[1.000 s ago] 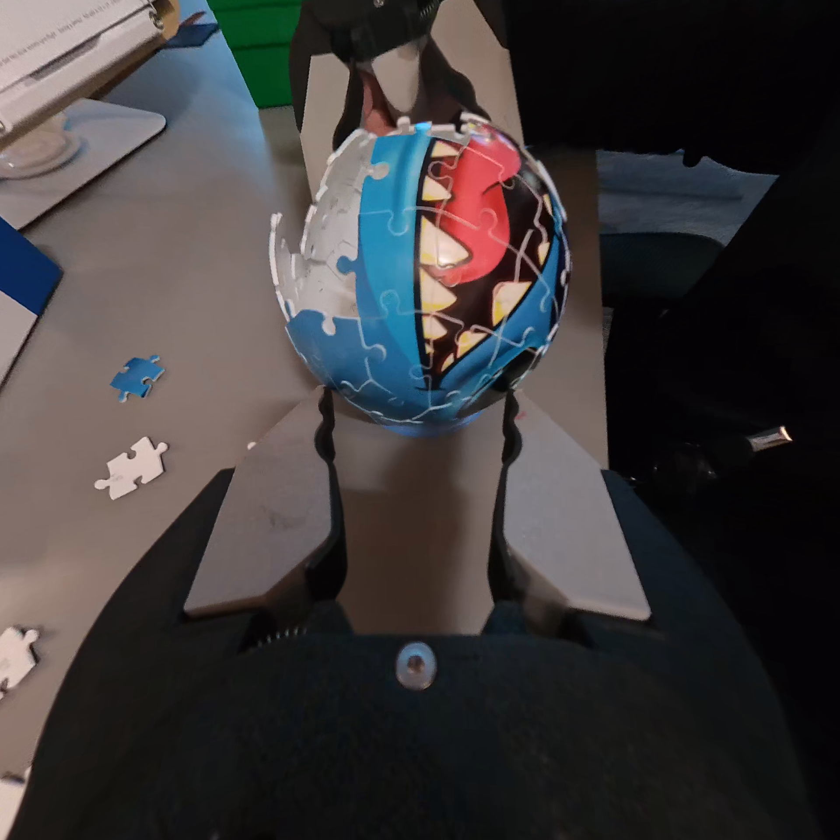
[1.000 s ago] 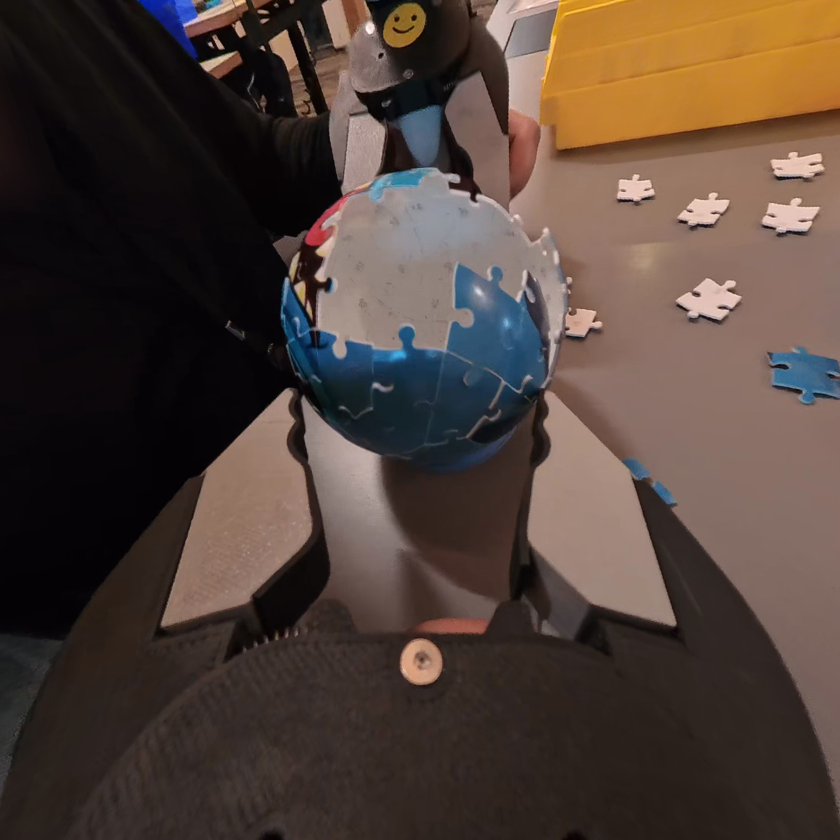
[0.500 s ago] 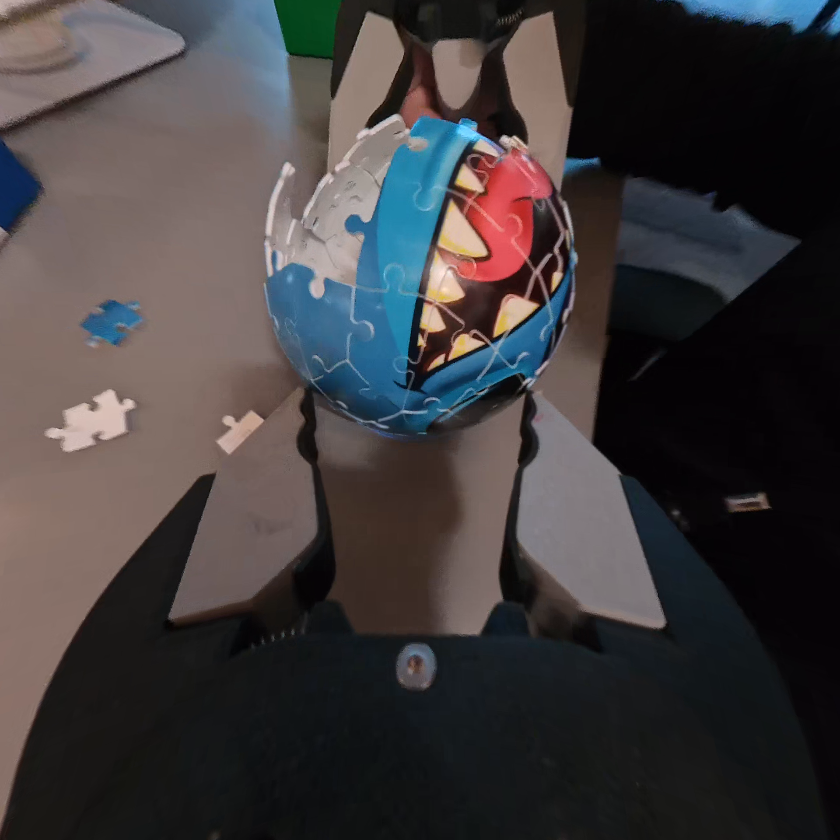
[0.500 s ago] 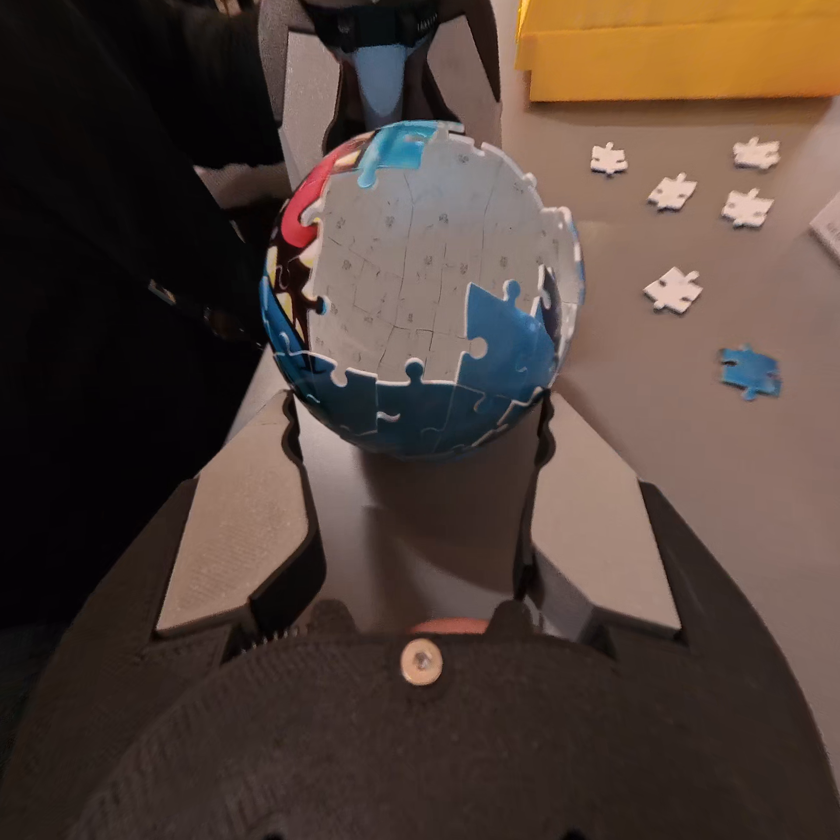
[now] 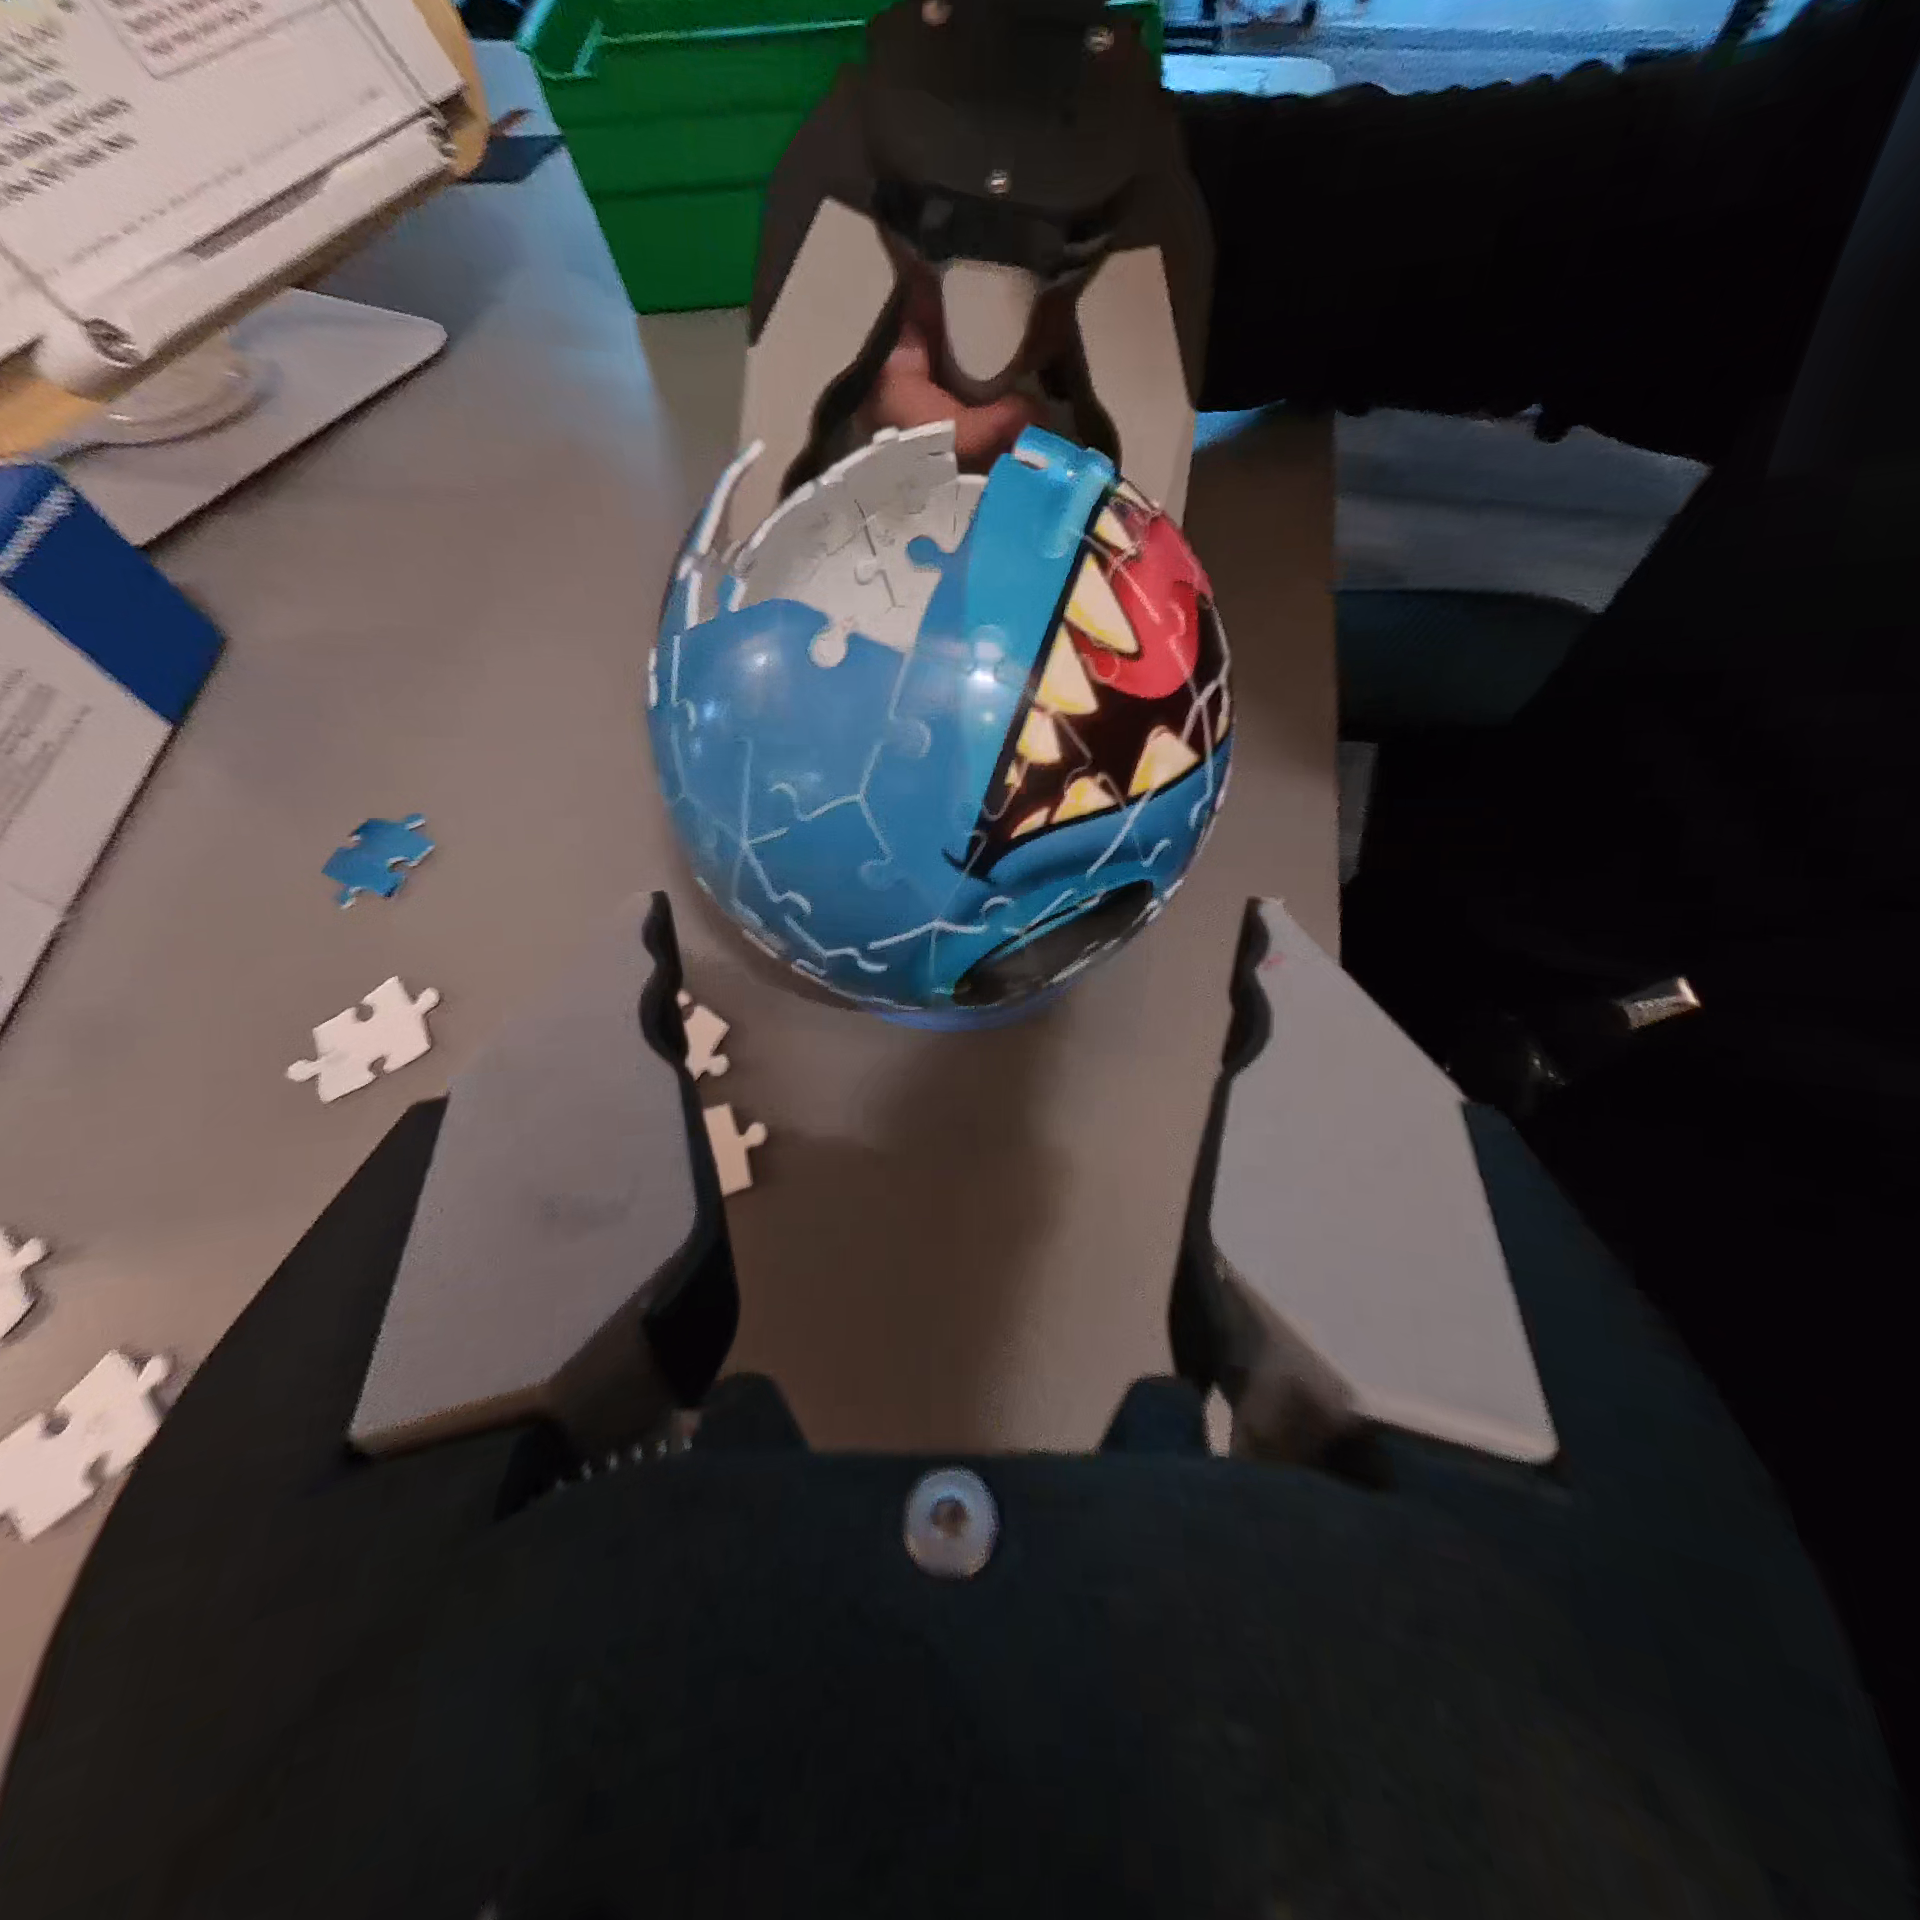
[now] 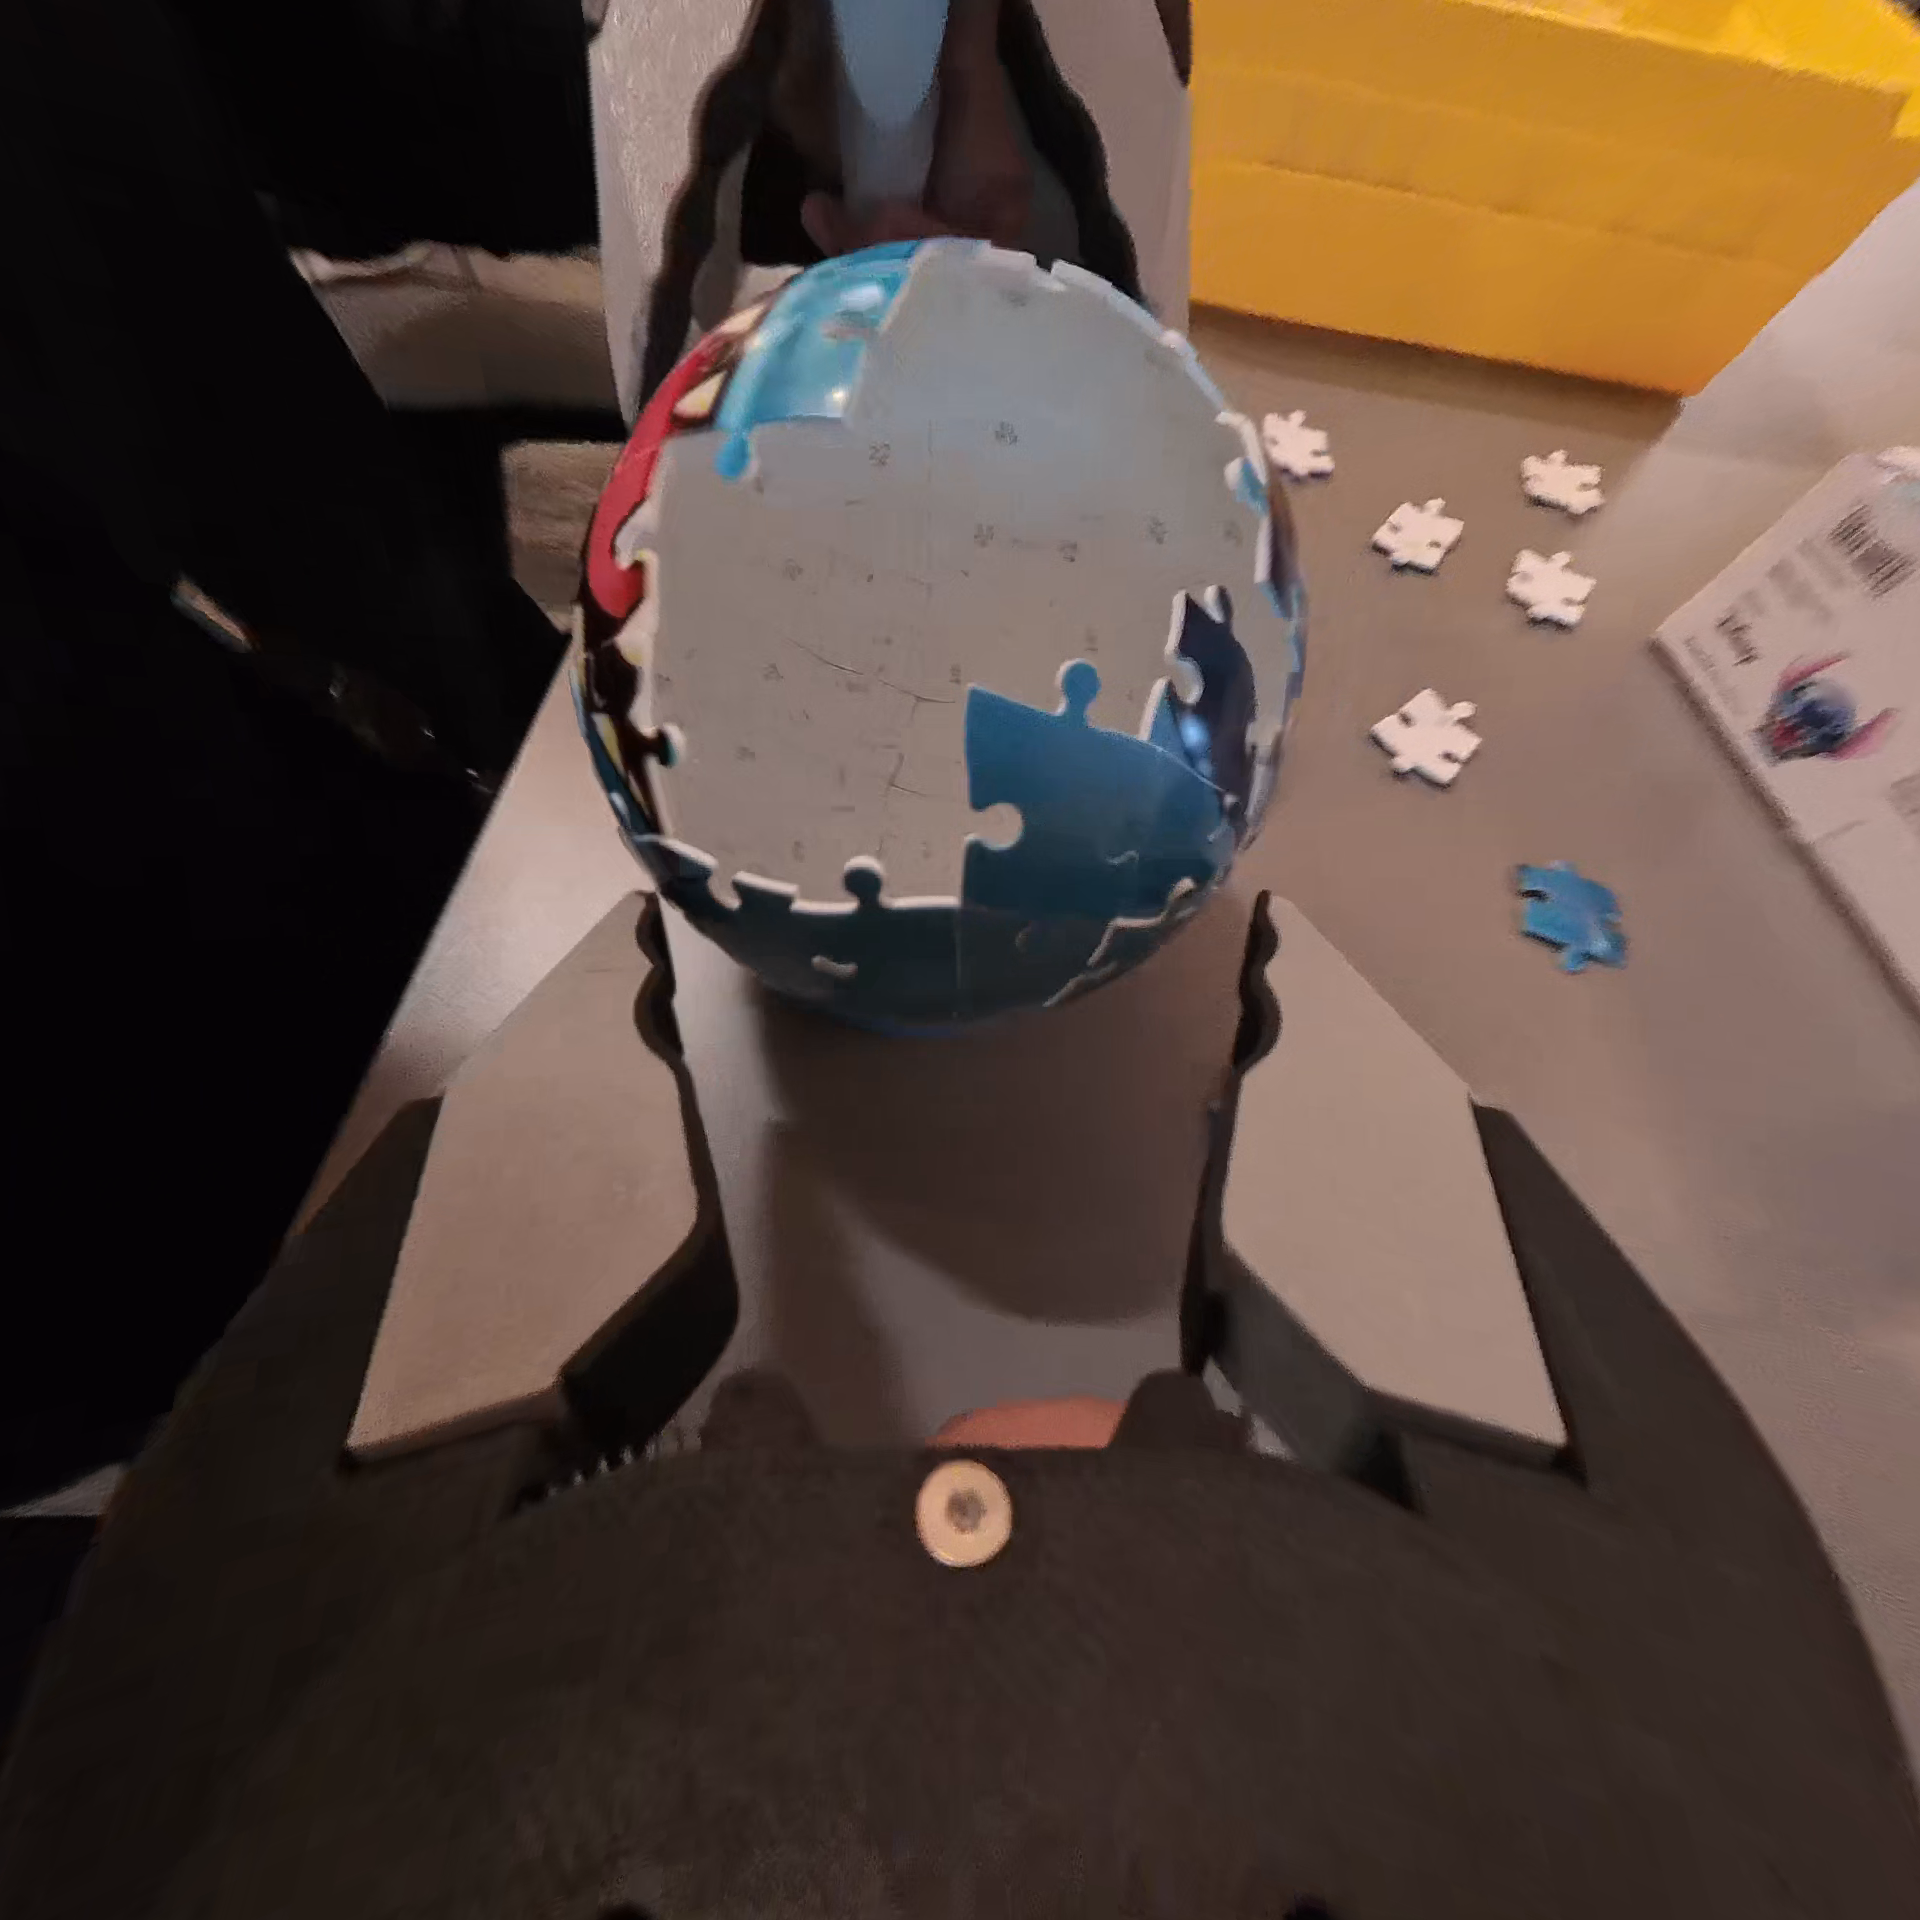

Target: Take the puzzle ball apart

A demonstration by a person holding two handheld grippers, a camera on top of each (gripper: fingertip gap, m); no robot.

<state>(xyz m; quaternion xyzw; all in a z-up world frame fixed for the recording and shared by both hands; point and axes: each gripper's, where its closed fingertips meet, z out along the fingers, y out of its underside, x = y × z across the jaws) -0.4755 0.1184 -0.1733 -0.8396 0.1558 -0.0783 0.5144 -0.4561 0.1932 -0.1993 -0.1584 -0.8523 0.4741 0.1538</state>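
Both tools had drawn back from the puzzle ball (image 5: pixel 940 727) since a second earlier. The left tool (image 5: pixel 951 940) and right tool (image 6: pixel 951 935) stood wide open, gripping nothing, the ball at 12 o'clock on the grey surface (image 5: pixel 499 623). Its glossy blue shell gaped, showing matte white backs; flat loose pieces (image 6: pixel 1425 731) lay at 2 o'clock.

Print on booklet (image 6: pixel 1808 717) and boxes (image 5: pixel 197 156) (blurred).
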